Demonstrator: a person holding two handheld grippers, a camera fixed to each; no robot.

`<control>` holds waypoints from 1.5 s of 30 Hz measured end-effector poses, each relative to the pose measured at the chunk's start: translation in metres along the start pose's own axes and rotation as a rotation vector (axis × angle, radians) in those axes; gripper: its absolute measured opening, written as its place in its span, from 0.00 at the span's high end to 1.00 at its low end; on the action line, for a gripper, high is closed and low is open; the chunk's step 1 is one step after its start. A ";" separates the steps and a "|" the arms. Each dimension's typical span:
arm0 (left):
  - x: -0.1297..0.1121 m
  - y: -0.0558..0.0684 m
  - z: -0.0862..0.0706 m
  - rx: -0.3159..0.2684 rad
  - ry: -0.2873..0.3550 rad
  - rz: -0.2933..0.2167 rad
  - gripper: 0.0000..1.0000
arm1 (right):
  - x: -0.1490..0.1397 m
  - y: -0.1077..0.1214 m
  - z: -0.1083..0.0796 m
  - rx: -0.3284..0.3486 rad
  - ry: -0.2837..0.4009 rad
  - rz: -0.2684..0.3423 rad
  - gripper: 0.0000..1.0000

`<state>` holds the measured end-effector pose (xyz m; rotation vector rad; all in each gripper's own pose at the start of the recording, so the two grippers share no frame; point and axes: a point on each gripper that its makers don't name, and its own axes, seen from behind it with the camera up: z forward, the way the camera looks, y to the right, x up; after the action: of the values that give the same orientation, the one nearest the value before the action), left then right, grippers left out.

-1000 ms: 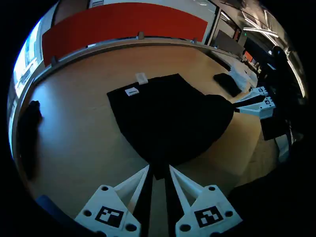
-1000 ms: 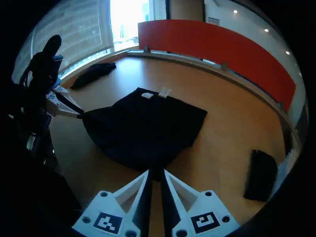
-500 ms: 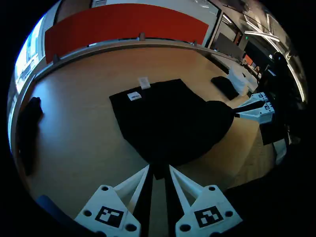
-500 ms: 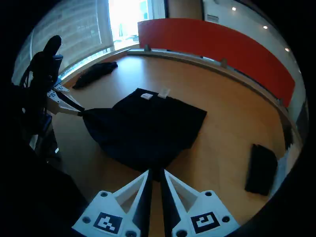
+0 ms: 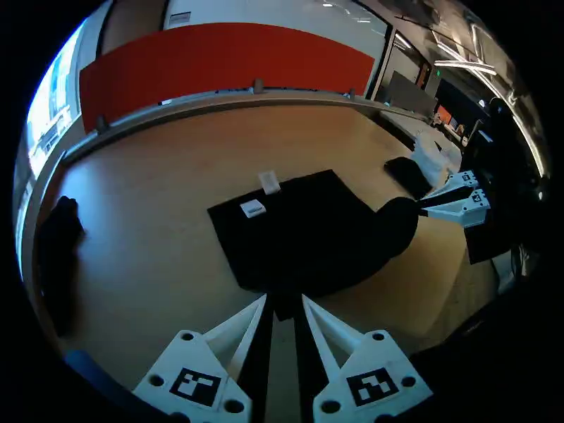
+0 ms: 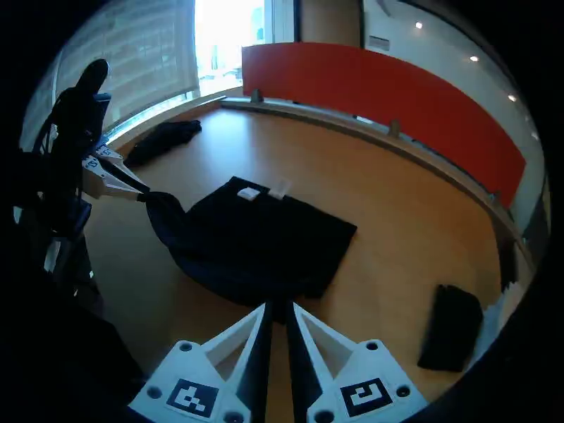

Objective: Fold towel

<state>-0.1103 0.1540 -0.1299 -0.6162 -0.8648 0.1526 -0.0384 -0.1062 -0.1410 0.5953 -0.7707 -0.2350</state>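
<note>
Towel (image 5: 303, 233), soft black cloth w/ white tags (image 5: 252, 208), lies mid wooden desk (image 5: 155, 211); my left tongs (image 5: 284, 302) & right tongs (image 6: 278, 307) each clamped on a lifted near corner. Dark bundle (image 6: 451, 328) by desk's right edge.

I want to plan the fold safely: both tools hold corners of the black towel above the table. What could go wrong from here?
1. The left tool and right tool each pinch only a small bit of the towel; a corner may slip out while carried.
2. The towel sags between them, so the lifted edge may land crooked, missing the far edge with the white tags.
</note>
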 end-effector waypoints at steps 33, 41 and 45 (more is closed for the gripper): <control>0.057 -0.056 0.079 0.076 -0.005 -0.011 0.81 | 0.033 0.071 0.084 -0.077 -0.053 0.027 0.87; 0.055 -0.067 0.105 0.094 -0.017 -0.012 0.80 | 0.030 0.082 0.109 -0.091 -0.074 0.053 0.87; 0.056 -0.073 0.115 0.104 -0.020 -0.016 0.77 | 0.028 0.086 0.117 -0.101 -0.078 0.070 0.86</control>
<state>-0.1683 0.1658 0.0049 -0.5117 -0.8751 0.1886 -0.1034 -0.0967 -0.0085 0.4652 -0.8488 -0.2319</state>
